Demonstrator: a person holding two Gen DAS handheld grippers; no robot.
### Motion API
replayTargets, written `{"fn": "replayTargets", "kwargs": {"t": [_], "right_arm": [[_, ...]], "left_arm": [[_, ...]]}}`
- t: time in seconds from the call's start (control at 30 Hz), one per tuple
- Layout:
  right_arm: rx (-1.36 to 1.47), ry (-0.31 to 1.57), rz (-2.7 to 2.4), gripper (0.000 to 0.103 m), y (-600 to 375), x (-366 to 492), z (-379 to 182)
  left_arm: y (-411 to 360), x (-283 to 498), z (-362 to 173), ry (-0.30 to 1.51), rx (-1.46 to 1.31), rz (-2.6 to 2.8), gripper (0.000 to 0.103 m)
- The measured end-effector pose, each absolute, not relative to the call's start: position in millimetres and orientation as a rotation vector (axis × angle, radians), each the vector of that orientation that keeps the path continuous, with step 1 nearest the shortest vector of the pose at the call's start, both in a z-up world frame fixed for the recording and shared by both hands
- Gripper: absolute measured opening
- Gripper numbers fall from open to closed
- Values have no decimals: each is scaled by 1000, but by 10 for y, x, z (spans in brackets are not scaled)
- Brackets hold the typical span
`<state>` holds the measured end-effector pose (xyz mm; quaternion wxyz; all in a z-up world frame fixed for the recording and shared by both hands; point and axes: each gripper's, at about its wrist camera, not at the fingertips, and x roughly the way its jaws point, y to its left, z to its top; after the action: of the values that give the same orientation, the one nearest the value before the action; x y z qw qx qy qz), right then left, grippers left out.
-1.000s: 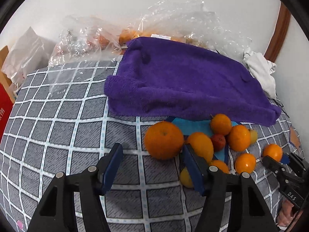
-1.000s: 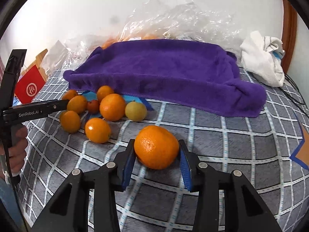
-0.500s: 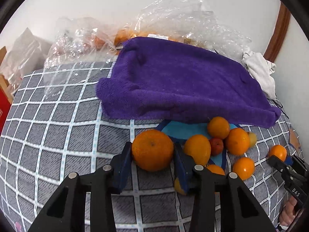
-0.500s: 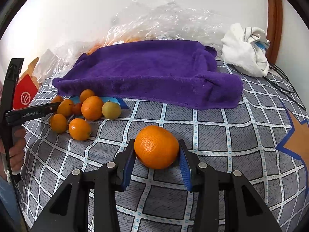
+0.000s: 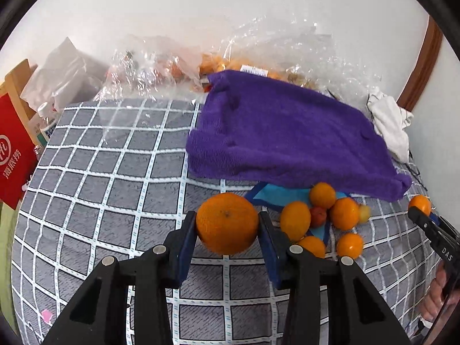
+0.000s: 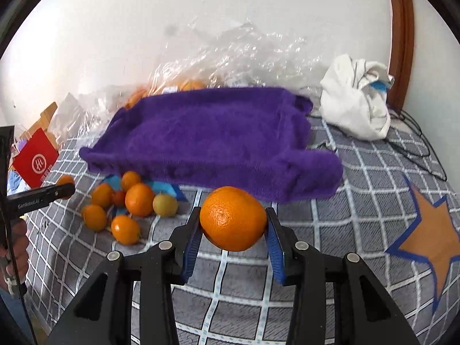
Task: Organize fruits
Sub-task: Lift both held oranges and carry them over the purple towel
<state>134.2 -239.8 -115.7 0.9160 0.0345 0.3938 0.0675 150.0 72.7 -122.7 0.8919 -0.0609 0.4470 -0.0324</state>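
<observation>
My left gripper (image 5: 227, 230) is shut on a large orange (image 5: 227, 222) and holds it above the checked grey cloth (image 5: 100, 189). My right gripper (image 6: 233, 224) is shut on another large orange (image 6: 233, 218), lifted above the cloth in front of the purple towel (image 6: 212, 138). A cluster of small oranges (image 6: 139, 203), one small red fruit (image 6: 118, 198) and a yellow-green fruit (image 6: 165, 205) lies by the towel's front edge. The same cluster (image 5: 319, 218) is right of the left gripper.
Clear plastic bags (image 5: 258, 54) with more fruit lie behind the towel against the wall. A white crumpled cloth (image 6: 356, 106) and black cables (image 6: 414, 141) are at the back right. A red packet (image 5: 14, 155) stands at the left edge. An orange star (image 6: 431, 235) marks the cloth.
My left gripper closed on the large orange and lifted it off the cloth. My right gripper rose with its orange and moved toward the towel.
</observation>
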Motion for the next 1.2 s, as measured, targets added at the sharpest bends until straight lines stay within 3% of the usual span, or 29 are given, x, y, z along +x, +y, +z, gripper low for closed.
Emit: {"fn": "replayTargets", "kwargs": {"t": [0.83, 1.2], "right_arm": [[69, 732, 95, 42, -2438, 2492, -440], [77, 783, 102, 42, -2318, 3046, -732]], "left_arm": [[563, 2442, -508, 822, -139, -89, 40], [403, 3069, -795, 873, -180, -109, 40]]}}
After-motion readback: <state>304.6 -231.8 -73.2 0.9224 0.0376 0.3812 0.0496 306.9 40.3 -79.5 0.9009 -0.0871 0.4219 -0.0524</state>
